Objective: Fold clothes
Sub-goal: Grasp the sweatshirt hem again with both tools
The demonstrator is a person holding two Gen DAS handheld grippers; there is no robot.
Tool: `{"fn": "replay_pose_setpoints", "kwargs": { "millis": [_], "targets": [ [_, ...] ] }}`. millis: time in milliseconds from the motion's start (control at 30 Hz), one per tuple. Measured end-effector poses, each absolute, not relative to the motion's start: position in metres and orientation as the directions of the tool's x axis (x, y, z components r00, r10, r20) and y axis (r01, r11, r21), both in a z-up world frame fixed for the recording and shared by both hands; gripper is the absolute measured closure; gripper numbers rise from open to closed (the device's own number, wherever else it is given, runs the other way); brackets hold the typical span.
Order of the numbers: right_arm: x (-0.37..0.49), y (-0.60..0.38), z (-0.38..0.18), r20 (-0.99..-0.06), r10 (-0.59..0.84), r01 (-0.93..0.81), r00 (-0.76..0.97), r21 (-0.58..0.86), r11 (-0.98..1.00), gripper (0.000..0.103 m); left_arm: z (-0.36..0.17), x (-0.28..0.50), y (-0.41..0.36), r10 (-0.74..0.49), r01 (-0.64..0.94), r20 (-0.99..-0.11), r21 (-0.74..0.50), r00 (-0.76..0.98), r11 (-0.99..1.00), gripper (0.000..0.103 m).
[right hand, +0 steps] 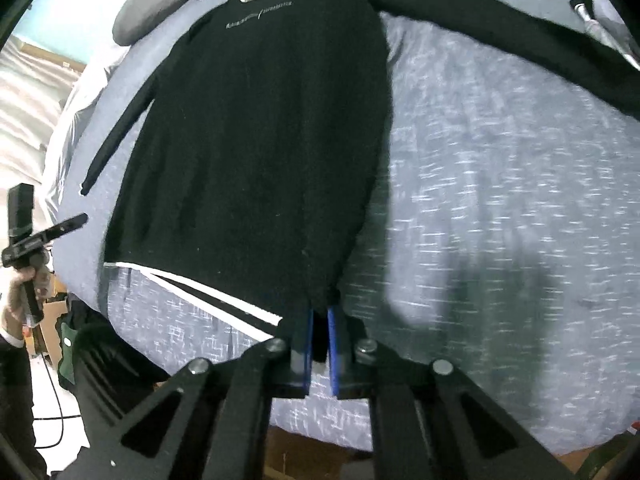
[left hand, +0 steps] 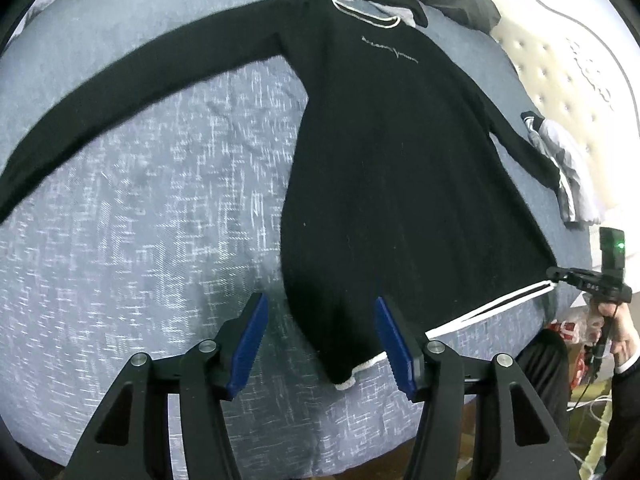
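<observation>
Spread flat, the black sweater (left hand: 392,168) lies face up on the grey-blue bed (left hand: 140,220), collar toward the far end, hem toward the near edge, both sleeves stretched out to the sides. The hem has a white trim, and part of it is lifted off the bed.

The right gripper (right hand: 320,350) has its blue pads pressed together on one bottom corner of the sweater; black cloth shows pinched between them. The left gripper (left hand: 320,344) stands about half open, its pads either side of the other bottom corner, not pressing on it. That corner rests on the bed between the jaws.

I judge this the start of the fold: taking both hem corners. One is taken, the other not yet. Next, the left jaws need to close on their corner, catching both layers of cloth, before any lift; then both corners could be carried together toward the collar.

Sleeve ends run out of both views or blur at the rim, so their cuffs are hard to place. Other clothes (left hand: 568,168) lie heaped at the bed's far side and beyond the collar; what they are I cannot tell. Both views are smeared, and the chest lettering cannot be read. How much cloth the right pads hold is hidden.
</observation>
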State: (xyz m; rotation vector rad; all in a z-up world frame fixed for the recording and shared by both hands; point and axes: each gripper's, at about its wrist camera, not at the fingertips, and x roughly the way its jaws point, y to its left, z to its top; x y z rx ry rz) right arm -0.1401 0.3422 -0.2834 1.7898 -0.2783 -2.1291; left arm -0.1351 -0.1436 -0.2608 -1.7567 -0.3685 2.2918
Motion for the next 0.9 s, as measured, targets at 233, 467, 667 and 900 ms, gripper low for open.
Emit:
{"fn": "replay_pose_setpoints", "kwargs": {
  "millis": [233, 467, 667, 900],
  "targets": [
    [-0.135, 0.363, -0.270, -0.916, -0.358, 0.122, -0.182, 0.340, -0.932, 0.098, -0.277, -0.131, -0.126, 0.332, -0.045, -0.921, -0.330, -0.206, -0.943, 0.043],
    [-0.134, 0.370, -0.270, -0.920, -0.346, 0.113, -0.186, 0.330, -0.937, 0.098, -0.301, -0.126, -0.116, 0.374, -0.022, -0.915, -0.375, -0.149, -0.927, 0.041],
    [-0.136, 0.371, -0.267, -0.920, -0.342, 0.110, -0.191, 0.326, -0.939, 0.098, -0.313, -0.125, -0.116, 0.394, 0.005, -0.902, -0.401, -0.175, -0.916, 0.048],
    [-0.136, 0.370, -0.261, -0.918, -0.341, 0.118, -0.200, 0.323, -0.939, 0.098, -0.307, -0.123, -0.108, 0.448, -0.028, -0.873, -0.452, -0.194, -0.892, 0.096]
  ]
}}
